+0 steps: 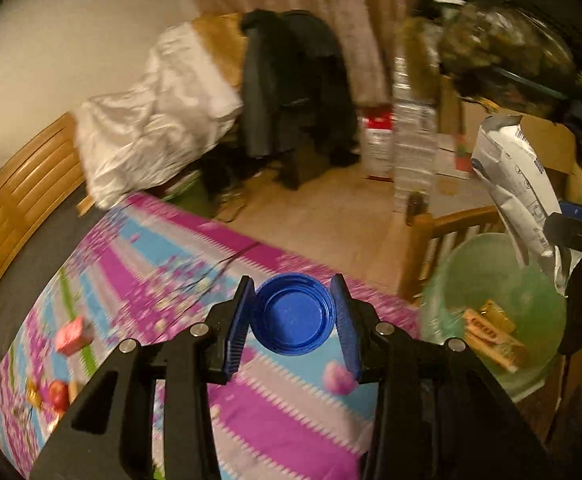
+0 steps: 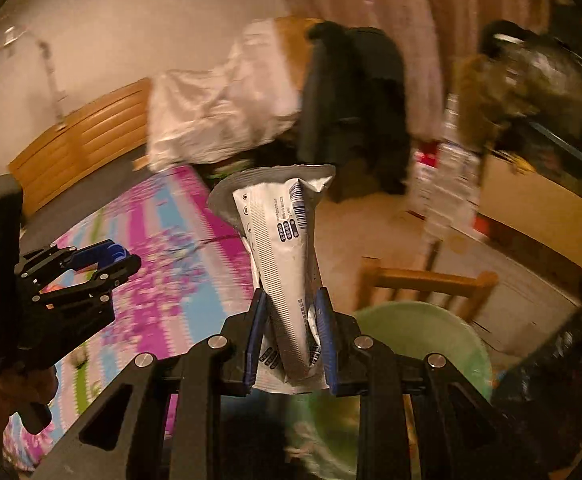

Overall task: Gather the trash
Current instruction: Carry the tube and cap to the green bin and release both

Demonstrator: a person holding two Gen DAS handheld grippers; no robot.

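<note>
My left gripper (image 1: 294, 300) is shut on a blue bottle cap (image 1: 293, 314), held above the patterned table cloth (image 1: 171, 264). My right gripper (image 2: 291, 312) is shut on a crumpled white and grey wrapper (image 2: 281, 240), held over a green plastic bin (image 2: 443, 336). In the left wrist view the bin (image 1: 491, 276) sits to the right with yellow-brown wrappers (image 1: 489, 332) inside, and the white wrapper (image 1: 519, 184) hangs above it. The left gripper also shows at the left of the right wrist view (image 2: 103, 258).
Small pink and red scraps (image 1: 73, 334) and a pink ball (image 1: 339, 376) lie on the cloth. A wooden chair (image 2: 423, 280) stands behind the bin. Beyond are a clear bottle pack (image 1: 415, 120), cardboard boxes (image 1: 547, 144), a dark jacket (image 1: 291, 80) and a white sheet (image 1: 159, 116).
</note>
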